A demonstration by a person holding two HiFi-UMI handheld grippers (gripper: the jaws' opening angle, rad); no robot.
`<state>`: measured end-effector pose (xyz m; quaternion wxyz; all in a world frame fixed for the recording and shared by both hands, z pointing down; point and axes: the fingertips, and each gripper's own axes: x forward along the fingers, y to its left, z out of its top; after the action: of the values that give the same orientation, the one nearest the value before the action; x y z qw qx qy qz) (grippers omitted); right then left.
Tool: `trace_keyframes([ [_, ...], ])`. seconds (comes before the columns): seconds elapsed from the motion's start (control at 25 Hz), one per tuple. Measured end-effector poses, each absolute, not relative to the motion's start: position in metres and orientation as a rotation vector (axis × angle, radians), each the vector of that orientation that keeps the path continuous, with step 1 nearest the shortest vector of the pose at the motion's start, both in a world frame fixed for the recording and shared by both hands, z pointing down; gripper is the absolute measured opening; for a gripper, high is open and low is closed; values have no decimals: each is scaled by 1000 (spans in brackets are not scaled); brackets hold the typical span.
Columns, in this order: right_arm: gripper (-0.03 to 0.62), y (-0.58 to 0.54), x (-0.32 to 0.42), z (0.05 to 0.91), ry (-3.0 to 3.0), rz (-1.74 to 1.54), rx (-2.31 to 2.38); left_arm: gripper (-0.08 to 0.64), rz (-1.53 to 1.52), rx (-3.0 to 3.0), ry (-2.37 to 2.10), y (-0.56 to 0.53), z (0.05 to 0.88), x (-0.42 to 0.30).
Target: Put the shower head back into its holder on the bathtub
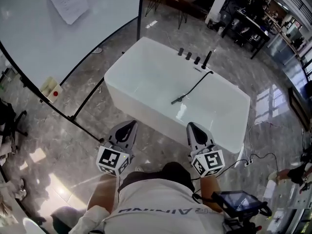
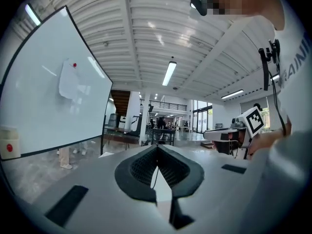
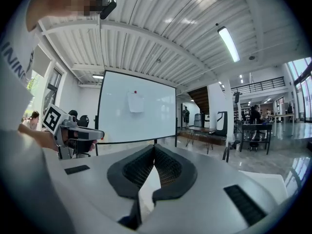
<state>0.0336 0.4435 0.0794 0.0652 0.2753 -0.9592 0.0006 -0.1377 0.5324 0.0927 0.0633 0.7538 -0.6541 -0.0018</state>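
My left gripper (image 1: 131, 125) and right gripper (image 1: 192, 126) sit closest to me. Each has its jaws pressed together with nothing between them. Just past their tips is the near wall of the white bathtub (image 1: 146, 112), which stands between them and the shower head (image 1: 176, 100). The shower head lies on the tub's bottom, well apart from both grippers. Its dark hose (image 1: 197, 84) runs up to the far rim, where a row of dark knobs (image 1: 187, 55) stands. The taller piece (image 1: 207, 59) beside them is probably the holder. A whiteboard (image 1: 63, 28) stands to the left on the stone floor (image 1: 73, 150).
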Motion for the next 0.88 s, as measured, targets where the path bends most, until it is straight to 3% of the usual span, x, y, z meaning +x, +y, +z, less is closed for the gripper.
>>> trace_keyframes([
  [0.88, 10, 251, 88, 92, -2880, 103, 1059, 15, 74, 2417, -1781, 319, 98, -85],
])
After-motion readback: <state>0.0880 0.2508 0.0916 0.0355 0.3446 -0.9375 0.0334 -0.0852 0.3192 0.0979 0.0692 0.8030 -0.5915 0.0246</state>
